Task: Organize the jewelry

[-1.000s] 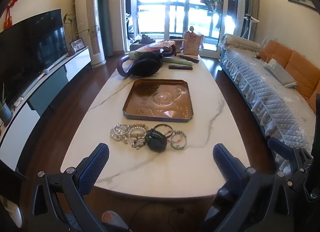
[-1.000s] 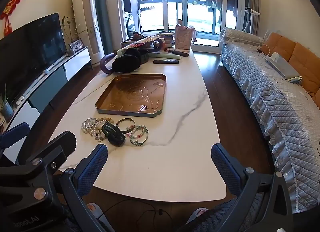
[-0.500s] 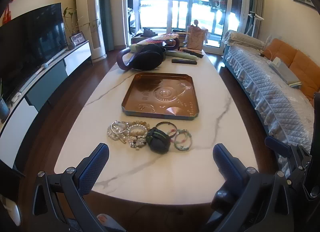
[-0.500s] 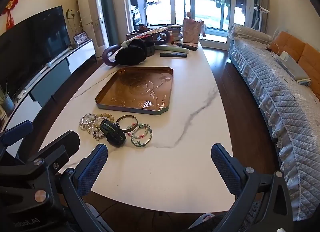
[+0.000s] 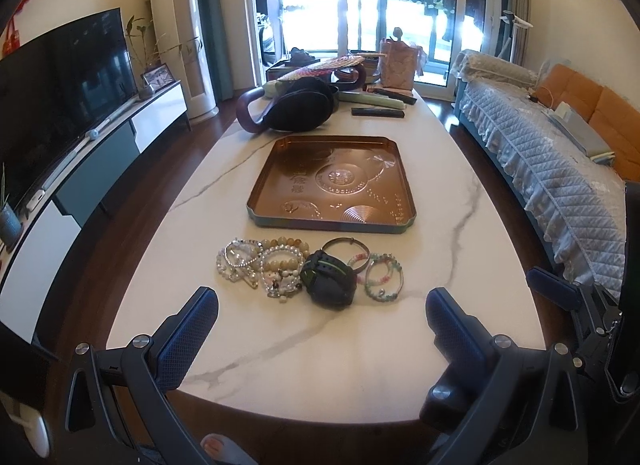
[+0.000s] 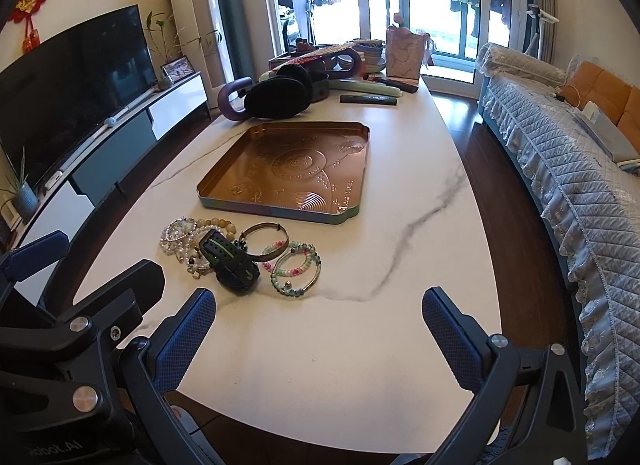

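A copper tray (image 5: 256, 207) (image 6: 280, 211) lies empty on the white marble table (image 5: 460, 245) (image 6: 400, 265). In front of it sits a cluster of jewelry: several bead bracelets (image 5: 260, 261) (image 6: 180, 233), a black watch with a green stripe (image 5: 330, 279) (image 6: 230, 257), a metal bangle (image 5: 346, 247) (image 6: 264, 241) and a pastel bead bracelet (image 5: 384, 279) (image 6: 296, 269). My left gripper (image 5: 320, 313) hovers open just short of the cluster. My right gripper (image 6: 318, 311) is open too, near the table's front edge, right of the jewelry. Nothing is held.
A dark bag (image 5: 300, 109), a remote (image 5: 378, 113) and a pink gift bag (image 5: 396, 69) crowd the table's far end. A TV (image 5: 60, 101) on a low cabinet runs along the left; a quilt-covered sofa (image 5: 552, 169) lines the right. A foot (image 5: 216, 447) shows below the table edge.
Both grippers have moved forward toward the table, so the jewelry and tray appear larger and nearer. Both stay open; nothing on the table has shifted.
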The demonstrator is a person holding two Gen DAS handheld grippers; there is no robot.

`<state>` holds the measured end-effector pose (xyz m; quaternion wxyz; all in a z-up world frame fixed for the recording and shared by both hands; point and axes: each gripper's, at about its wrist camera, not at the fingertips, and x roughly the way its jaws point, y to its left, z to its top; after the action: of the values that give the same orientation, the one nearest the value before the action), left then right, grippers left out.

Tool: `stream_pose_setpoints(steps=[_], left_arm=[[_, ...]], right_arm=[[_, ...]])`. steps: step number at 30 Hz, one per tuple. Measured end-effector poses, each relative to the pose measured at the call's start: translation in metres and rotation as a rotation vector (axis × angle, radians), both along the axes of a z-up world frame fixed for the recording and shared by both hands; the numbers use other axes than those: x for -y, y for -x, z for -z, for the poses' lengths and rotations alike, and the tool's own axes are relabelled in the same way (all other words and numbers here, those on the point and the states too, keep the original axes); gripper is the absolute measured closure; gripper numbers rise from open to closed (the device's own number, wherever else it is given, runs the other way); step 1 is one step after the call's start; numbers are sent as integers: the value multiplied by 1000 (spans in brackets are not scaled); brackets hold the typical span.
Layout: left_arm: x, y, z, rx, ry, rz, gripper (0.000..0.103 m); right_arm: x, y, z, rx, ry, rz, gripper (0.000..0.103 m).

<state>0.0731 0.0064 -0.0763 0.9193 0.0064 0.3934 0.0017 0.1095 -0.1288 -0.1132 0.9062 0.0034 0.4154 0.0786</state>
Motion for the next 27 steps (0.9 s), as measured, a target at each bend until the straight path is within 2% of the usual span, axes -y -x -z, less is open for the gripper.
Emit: stream_pose_setpoints(steps=[11,27], left_arm=[[-1,-3,9,-34,10,-4,0],[-1,6,9,-27,2,-11,0]], right_arm=[[1,-4,9,-27,-2,-7,0],[0,-2,12,-25,4,-8,0]])
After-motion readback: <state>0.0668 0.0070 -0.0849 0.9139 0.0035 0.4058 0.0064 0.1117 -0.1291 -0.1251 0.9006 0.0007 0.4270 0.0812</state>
